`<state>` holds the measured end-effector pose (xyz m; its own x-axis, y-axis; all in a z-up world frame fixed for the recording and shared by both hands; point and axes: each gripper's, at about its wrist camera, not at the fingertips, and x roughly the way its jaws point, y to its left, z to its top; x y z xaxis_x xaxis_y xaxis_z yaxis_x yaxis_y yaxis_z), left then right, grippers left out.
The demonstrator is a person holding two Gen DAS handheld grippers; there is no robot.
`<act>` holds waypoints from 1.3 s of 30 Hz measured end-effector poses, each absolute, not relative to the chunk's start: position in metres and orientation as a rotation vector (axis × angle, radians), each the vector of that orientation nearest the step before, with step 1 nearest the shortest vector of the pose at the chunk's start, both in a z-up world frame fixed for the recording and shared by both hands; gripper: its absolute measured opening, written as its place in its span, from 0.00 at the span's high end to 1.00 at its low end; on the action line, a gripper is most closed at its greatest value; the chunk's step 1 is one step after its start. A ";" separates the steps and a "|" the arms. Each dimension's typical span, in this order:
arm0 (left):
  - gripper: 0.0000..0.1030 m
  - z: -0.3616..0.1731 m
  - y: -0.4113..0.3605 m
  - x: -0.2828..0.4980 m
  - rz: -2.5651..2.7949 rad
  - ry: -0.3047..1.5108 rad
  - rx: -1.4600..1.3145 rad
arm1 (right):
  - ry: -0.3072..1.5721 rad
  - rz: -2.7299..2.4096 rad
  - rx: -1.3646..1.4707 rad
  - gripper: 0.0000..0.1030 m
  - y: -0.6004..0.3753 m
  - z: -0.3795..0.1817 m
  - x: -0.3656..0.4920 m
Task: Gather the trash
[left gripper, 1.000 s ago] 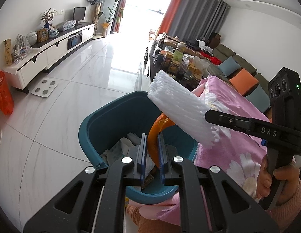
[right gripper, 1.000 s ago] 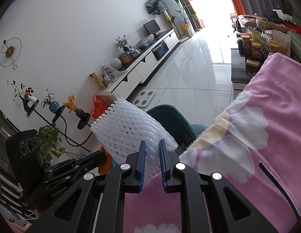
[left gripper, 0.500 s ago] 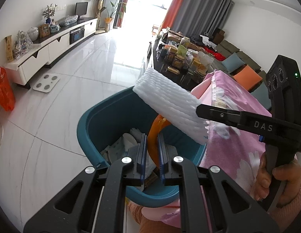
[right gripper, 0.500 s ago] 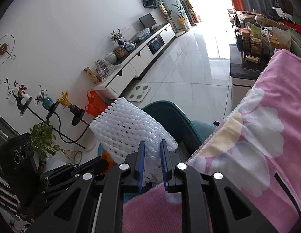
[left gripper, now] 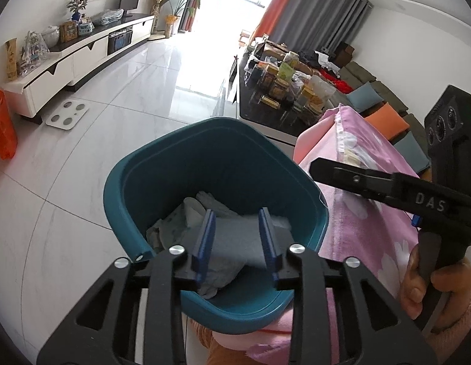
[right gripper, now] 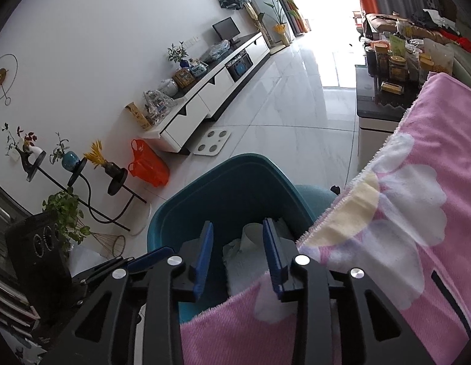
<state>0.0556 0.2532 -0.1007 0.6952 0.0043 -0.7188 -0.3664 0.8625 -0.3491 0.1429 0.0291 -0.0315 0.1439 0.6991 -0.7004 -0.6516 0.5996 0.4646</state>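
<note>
- Since the earlier frames, the white foam net sleeve has left the right gripper (right gripper: 238,254) and the orange peel has left the left gripper (left gripper: 238,243); the jaws of both have just been opening, with nothing between them.
- Left gripper: blue pads apart, empty, poised over the near rim of the teal waste bin (left gripper: 174,164).
- Right gripper: blue pads apart, empty, above the bin's edge where the pink floral blanket (right gripper: 402,213) meets it.
- In the left wrist view the right gripper (left gripper: 319,167) reaches in from the right over the bin's far side, a hand (left gripper: 433,286) on its grip.
- Bin contents: crumpled white tissues (left gripper: 186,213) and a pale flat piece (left gripper: 235,237), lying at the bottom; the foam sleeve and peel cannot be picked out with certainty.
- The bin stands on the white tiled floor (left gripper: 83,158), touching the blanket-covered edge.
- Well apart: an orange plastic bag (right gripper: 147,164) and a white bathroom scale (right gripper: 212,143) by the TV cabinet (right gripper: 205,91).
</note>
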 end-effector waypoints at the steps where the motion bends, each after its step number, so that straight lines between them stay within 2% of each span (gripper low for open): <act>1: 0.70 -0.101 0.252 0.055 0.218 0.779 -0.499 | 1.039 0.973 0.059 0.66 0.027 -0.032 0.142; 3: 0.65 -0.097 0.250 0.051 0.220 0.765 -0.490 | 1.023 0.975 0.077 0.63 0.017 -0.029 0.141; 5: 0.52 -0.090 0.244 0.046 0.215 0.739 -0.463 | 1.005 0.972 0.090 0.61 0.008 -0.026 0.139; 8: 0.39 -0.077 0.237 0.037 0.194 0.696 -0.429 | 0.953 0.967 0.105 0.55 -0.009 -0.016 0.132; 9: 0.36 -0.073 0.233 0.036 0.189 0.684 -0.416 | 0.928 0.961 0.107 0.51 -0.016 -0.011 0.128; 14: 0.07 -0.049 0.206 0.020 0.130 0.591 -0.348 | 0.812 0.930 0.112 0.31 -0.056 0.006 0.107; 18: 0.06 -0.037 0.181 0.008 0.084 0.530 -0.313 | 0.716 0.854 0.084 0.18 -0.092 0.014 0.088; 24: 0.05 -0.034 0.142 0.003 0.048 0.484 -0.310 | 0.616 0.725 0.081 0.08 -0.154 0.016 0.058; 39: 0.05 -0.014 0.038 0.018 -0.012 0.375 -0.163 | 0.403 0.404 0.045 0.07 -0.259 0.016 -0.005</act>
